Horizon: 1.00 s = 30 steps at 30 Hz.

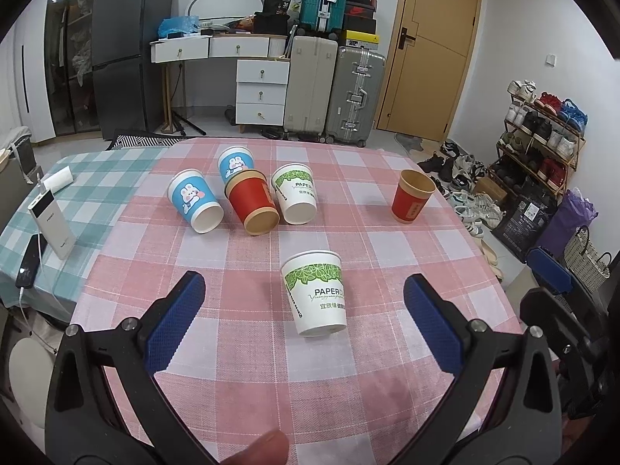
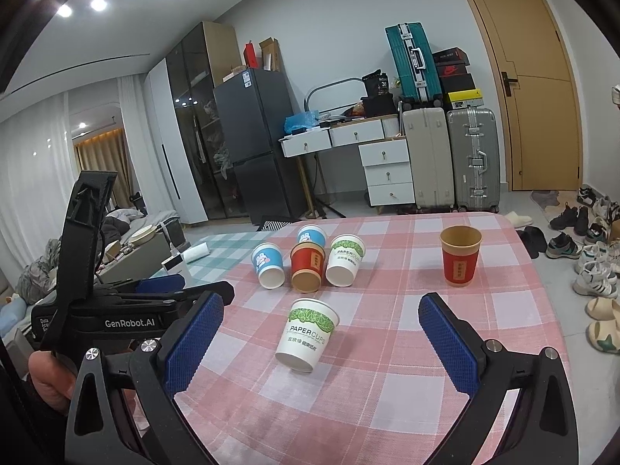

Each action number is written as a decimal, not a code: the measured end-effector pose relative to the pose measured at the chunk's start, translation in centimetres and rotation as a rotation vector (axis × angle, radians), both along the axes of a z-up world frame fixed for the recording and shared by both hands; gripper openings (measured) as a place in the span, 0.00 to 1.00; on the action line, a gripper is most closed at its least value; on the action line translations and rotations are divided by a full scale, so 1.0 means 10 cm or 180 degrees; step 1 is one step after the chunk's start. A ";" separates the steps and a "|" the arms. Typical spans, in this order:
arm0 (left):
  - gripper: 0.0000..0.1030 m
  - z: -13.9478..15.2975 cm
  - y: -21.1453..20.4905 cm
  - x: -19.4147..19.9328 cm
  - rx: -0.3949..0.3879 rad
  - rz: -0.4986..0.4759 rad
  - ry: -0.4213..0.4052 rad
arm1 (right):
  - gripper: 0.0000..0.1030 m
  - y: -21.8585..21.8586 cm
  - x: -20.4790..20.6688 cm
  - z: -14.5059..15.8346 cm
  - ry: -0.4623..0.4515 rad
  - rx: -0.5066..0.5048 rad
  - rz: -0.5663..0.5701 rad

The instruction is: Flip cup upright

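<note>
Both tongs released | white cup [image 1: 316, 296] upright, empty | red cup [image 1: 412, 201] upright, empty

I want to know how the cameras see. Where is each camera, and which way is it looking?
Left wrist view: sits on the left tool, looks forward over the pink checked table at the tipped green-leaf cup; its blue fingers and a fingertip show.
Right wrist view: sits on the right tool, looks at that cup from further right; its fingers, the left tool and a hand show.
Both share the cups, the upright red cup, suitcases and door.
</note>
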<state>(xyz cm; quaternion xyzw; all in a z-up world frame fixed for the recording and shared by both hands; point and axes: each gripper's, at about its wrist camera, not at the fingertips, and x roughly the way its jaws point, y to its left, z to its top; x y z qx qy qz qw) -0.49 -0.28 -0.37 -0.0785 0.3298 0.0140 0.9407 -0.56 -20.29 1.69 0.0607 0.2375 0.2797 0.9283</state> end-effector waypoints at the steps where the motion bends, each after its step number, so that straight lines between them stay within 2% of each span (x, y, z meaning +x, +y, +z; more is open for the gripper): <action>1: 0.99 0.00 0.00 -0.01 -0.0003 0.0008 0.0002 | 1.00 0.00 0.00 0.00 0.0002 0.0001 0.0000; 30: 0.99 -0.04 0.05 0.03 -0.0010 0.0030 0.0057 | 1.00 -0.05 0.02 0.02 0.0013 0.0019 -0.0022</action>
